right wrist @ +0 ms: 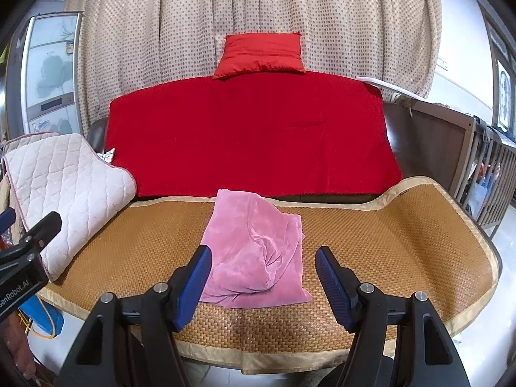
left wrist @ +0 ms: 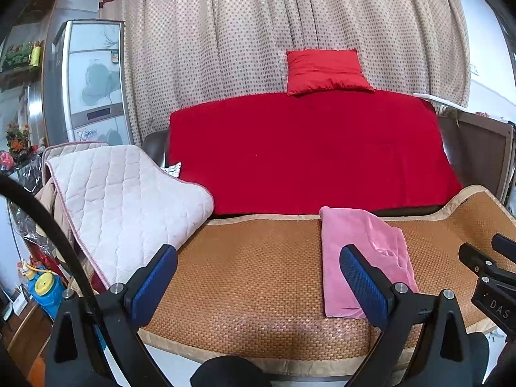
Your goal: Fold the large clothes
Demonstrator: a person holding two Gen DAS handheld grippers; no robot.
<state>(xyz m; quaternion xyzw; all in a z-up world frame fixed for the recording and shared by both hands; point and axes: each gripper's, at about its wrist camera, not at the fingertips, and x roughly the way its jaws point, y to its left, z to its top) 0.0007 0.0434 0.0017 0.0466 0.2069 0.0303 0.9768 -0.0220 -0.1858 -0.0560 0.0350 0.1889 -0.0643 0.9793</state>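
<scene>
Garment (right wrist: pixel 258 248) folded (crib (right wrist: pixel 493 174) rightward only)

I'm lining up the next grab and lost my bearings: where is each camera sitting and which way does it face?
Left wrist: on the left hand-held gripper, open, facing across the woven mat toward the sofa; the pink garment lies right of centre, and the right hand-held gripper shows at the right edge.
Right wrist: on the right hand-held gripper, open, facing the same way; the pink garment lies beyond its fingers, and the left hand-held gripper shows at the left edge.
Shared: garment, mat, red blanket, red cushion, quilted pad, curtain.
</scene>
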